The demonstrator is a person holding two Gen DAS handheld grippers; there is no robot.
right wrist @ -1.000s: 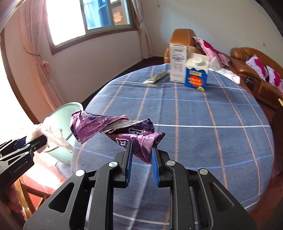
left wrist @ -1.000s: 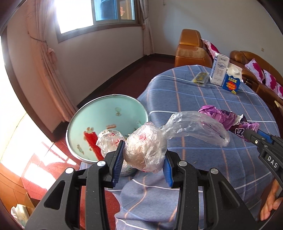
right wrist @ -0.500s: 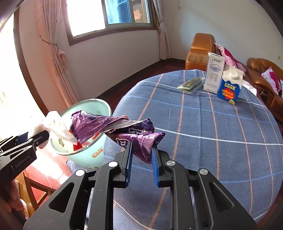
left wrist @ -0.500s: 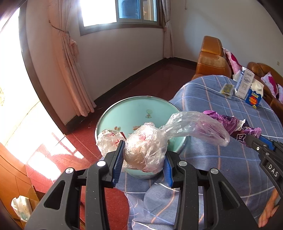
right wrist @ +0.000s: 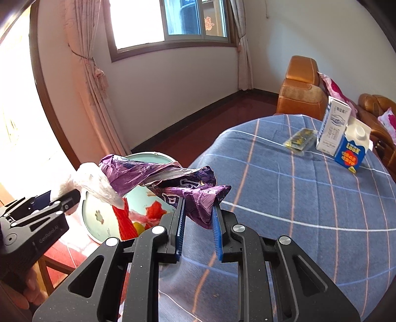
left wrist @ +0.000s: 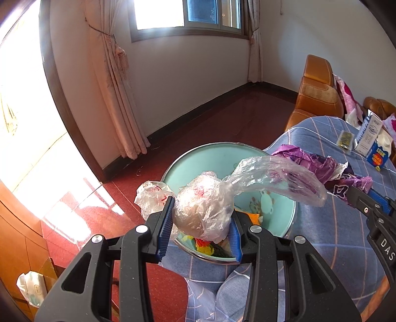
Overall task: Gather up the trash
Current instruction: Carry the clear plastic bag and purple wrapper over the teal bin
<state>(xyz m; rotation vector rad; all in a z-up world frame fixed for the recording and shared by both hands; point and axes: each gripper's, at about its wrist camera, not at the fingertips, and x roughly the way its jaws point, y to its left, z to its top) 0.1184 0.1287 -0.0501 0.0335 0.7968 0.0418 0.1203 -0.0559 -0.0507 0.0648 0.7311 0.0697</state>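
Over the teal enamel basin (left wrist: 277, 210), at the near-left edge of the blue checked tablecloth (right wrist: 309, 198): left gripper (left wrist: 200, 223) clamped on a balled clear plastic bag (left wrist: 205, 210), loose tail of the bag trailing right across the basin's rim. Just right of it, right gripper (right wrist: 198, 218) clamped on a crumpled purple foil wrapper (right wrist: 173, 183), wrapper's free end reaching left to above the basin and touching or overlapping the bag's tail; cannot tell which. Inside the basin, red, yellow and orange scraps (right wrist: 138, 218). At the far right of the cloth, white carton (right wrist: 333, 128) and blue carton (right wrist: 351, 151) upright, just beside each other, with a flat dark packet (right wrist: 299, 141) lying to their left. Beyond, orange leather sofa (right wrist: 299, 94), curtained window (right wrist: 173, 22), red floor (left wrist: 222, 119).
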